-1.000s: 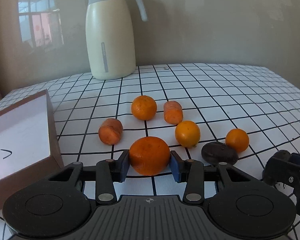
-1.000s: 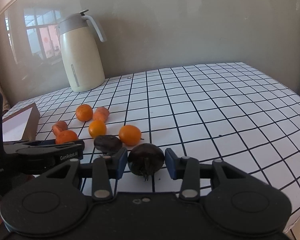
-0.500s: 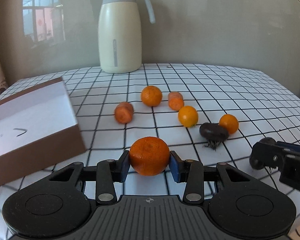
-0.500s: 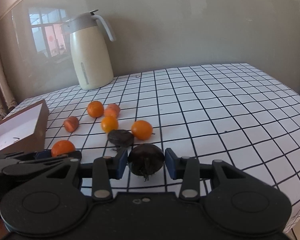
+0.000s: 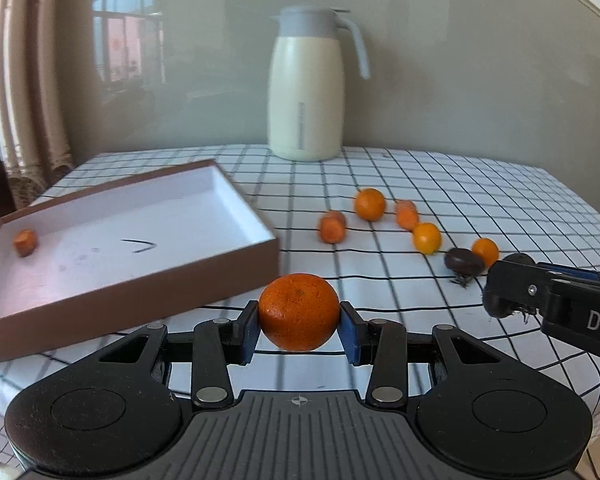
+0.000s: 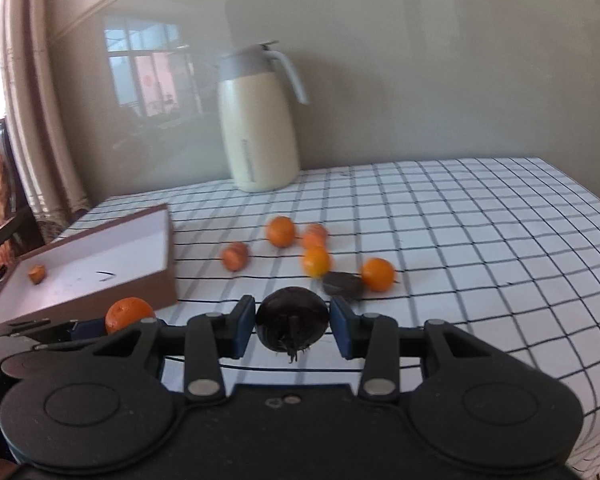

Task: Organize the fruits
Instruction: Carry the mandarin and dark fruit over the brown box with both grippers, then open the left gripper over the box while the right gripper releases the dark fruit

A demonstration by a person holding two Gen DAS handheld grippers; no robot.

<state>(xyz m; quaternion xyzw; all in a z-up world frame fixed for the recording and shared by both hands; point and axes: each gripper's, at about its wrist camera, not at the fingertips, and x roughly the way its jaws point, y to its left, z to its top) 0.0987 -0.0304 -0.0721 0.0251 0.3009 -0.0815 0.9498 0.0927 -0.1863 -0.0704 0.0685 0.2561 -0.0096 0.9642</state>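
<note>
My left gripper (image 5: 299,332) is shut on a large orange mandarin (image 5: 299,311), held above the table just right of the brown box (image 5: 204,280). My right gripper (image 6: 293,326) is shut on a dark round water chestnut (image 6: 292,318); it shows at the right edge of the left wrist view (image 5: 504,294). The box has a white floor and holds one small carrot piece (image 5: 25,242) in its far left corner. On the cloth lie three oranges (image 5: 370,204) (image 5: 427,237) (image 5: 485,251), two carrot pieces (image 5: 332,228) (image 5: 406,214) and another dark chestnut (image 5: 463,261).
A cream thermos jug (image 5: 306,92) with a grey lid stands at the back of the checked tablecloth (image 5: 480,200). A curtain (image 5: 24,92) hangs at the left. The table edge drops off at the right and near side.
Both grippers have lifted and swung left with their fruit, toward the box. The box interior and its carrot piece have come into view. The loose fruit has not moved.
</note>
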